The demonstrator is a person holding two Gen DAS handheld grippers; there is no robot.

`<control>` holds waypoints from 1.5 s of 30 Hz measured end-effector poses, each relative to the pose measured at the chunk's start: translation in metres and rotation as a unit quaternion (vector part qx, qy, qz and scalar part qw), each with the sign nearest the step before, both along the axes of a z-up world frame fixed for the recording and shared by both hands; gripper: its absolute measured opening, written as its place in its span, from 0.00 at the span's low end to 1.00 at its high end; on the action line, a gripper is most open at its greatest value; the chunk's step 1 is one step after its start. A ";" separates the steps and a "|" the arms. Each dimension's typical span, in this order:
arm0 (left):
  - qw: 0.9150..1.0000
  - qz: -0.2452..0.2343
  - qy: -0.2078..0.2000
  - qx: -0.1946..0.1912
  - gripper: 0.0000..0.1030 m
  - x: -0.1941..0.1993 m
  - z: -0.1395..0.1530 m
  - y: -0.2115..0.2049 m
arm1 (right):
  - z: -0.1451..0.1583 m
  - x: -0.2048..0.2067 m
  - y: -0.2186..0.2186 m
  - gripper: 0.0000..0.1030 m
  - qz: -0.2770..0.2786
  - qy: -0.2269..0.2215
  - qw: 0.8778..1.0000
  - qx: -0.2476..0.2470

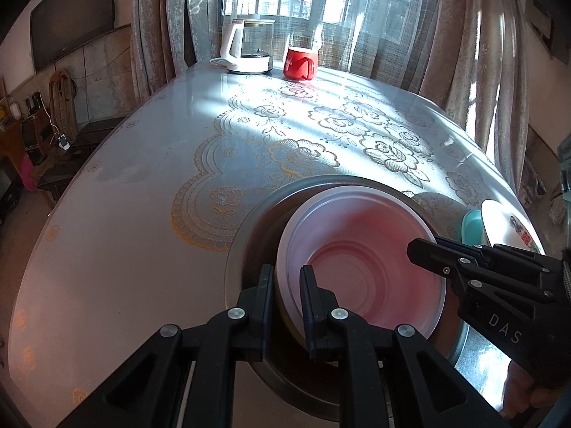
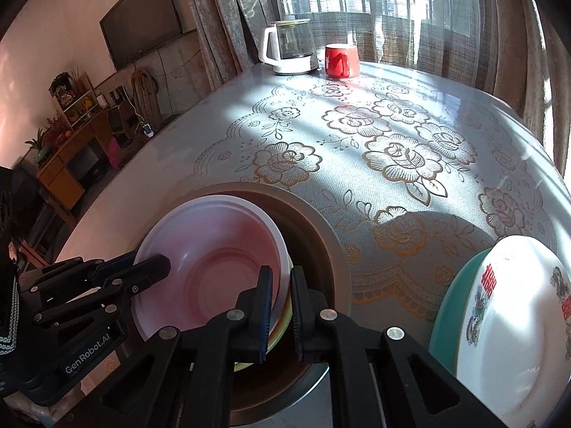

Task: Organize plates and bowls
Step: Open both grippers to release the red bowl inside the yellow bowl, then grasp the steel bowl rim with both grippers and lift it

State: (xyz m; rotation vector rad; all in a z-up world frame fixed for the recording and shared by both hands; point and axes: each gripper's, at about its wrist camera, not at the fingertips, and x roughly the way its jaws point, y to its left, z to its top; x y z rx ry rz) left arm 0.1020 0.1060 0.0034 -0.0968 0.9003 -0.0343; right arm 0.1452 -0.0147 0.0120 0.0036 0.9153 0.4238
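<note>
A pink plastic bowl (image 1: 364,260) sits inside a large metal basin (image 1: 249,235) at the table's near edge. My left gripper (image 1: 288,299) is shut on the bowl's left rim. My right gripper (image 2: 282,303) is shut on the bowl's right rim (image 2: 282,285); a yellow-green bowl edge (image 2: 282,331) shows beneath it. The right gripper also shows in the left wrist view (image 1: 424,249), the left gripper in the right wrist view (image 2: 157,264). A white decorated plate (image 2: 517,321) lies on a teal plate (image 2: 449,306) at the right.
A white-and-glass kettle (image 1: 248,48) and a red mug (image 1: 301,64) stand at the table's far end by the curtained window. The lace-patterned table (image 1: 142,185) stretches between. Furniture and a wall TV (image 2: 142,18) are to the left.
</note>
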 end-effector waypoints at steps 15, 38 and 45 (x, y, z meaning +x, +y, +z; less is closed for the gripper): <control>0.999 0.022 -0.010 -0.023 0.16 -0.004 0.003 0.010 | 0.000 -0.008 -0.013 0.23 -0.022 0.017 0.998 0.053; 0.995 0.024 -0.034 -0.094 0.25 -0.034 0.011 0.050 | -0.007 -0.021 -0.047 0.23 -0.067 0.030 0.994 0.079; 0.995 0.015 -0.012 -0.096 0.16 -0.025 0.000 0.043 | -0.015 -0.020 -0.045 0.23 -0.060 0.038 0.994 0.079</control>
